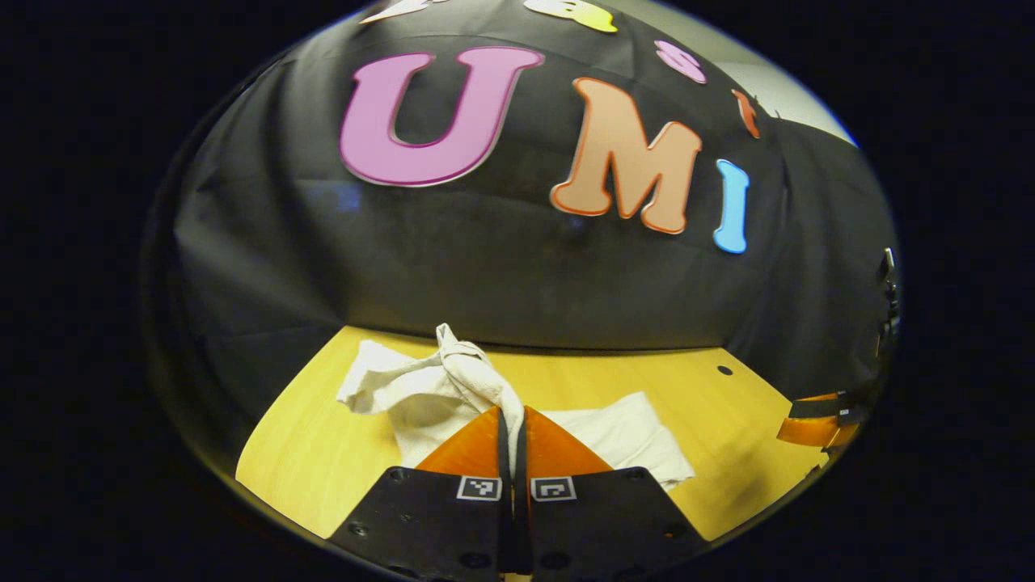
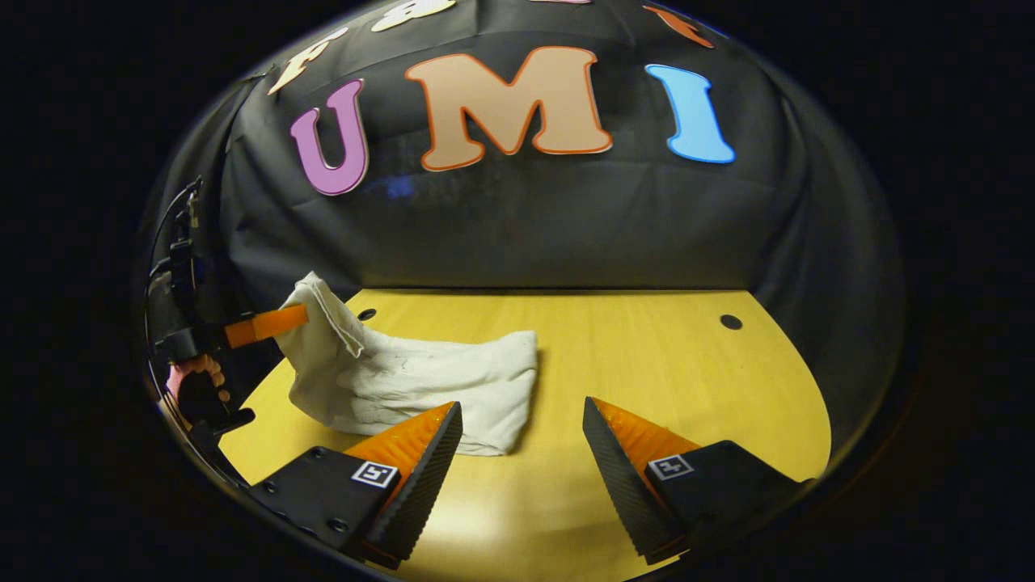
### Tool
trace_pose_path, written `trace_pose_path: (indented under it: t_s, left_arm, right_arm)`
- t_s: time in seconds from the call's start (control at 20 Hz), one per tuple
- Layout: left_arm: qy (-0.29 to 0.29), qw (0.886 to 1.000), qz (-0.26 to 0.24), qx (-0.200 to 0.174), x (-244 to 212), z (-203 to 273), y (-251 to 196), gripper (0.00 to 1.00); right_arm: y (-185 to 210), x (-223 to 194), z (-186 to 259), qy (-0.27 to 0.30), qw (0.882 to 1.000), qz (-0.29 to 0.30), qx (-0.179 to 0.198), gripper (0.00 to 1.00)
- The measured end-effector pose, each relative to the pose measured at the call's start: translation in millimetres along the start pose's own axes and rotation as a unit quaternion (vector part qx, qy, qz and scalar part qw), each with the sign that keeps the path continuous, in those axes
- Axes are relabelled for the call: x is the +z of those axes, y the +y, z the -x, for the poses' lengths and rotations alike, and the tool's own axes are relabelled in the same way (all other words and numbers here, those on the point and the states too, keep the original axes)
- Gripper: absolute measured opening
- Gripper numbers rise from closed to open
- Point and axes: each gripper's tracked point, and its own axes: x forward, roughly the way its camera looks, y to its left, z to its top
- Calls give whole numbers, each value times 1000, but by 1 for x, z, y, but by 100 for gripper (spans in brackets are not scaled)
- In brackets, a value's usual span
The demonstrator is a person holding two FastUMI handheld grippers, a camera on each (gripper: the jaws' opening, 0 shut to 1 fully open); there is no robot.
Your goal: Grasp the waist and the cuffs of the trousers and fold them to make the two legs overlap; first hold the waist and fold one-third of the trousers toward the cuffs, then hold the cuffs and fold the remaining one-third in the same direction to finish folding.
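Left gripper is the one doing the work right now: its two fingers are pinched together on a bunched edge of the white trousers, and the cloth twists up into a little peak just past the tips, so it looks lifted off the table rather than pressed flat. From the right gripper view you can see that same gripper off to the side, a hand behind it, holding one end of the trousers up in the air while the rest slumps down onto the yellow wooden table in a thick, already doubled-up heap. My guess is that's the point of holding it high: raising one end lets the fabric hang so it can be carried over the part lying flat for the next third of the fold. Can't honestly tell whether the pinched end is the waist or the cuffs, it's too scrunched. Right gripper is sitting low over the table with its fingers spread wide apart and nothing between them, one fingertip just beside the near edge of the cloth heap. Looks to me like it's parked there ready to grab or steady that corner, so the fold doesn't drag the whole pile along. Table around the trousers has a couple of small dark holes near the back, otherwise nothing in the way.
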Motion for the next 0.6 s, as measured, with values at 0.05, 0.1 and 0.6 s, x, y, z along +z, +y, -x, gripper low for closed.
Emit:
trace_pose_path:
  t_s: [0.05, 0.1, 0.6]
  left_arm:
    - [-3, 1000, -9, -14, 5, -3, -20, 0]
    - [-4, 999, -19, -26, 10, -6, -38, 0]
    - [70, 984, -116, -119, -65, -17, -173, 0]
  right_arm:
    - [-11, -2, 4, 1, 1000, -4, -4, 97]
    - [-22, -3, 8, 1, 1000, -8, -9, 97]
    - [-87, -9, 28, 2, 999, -28, -35, 96]
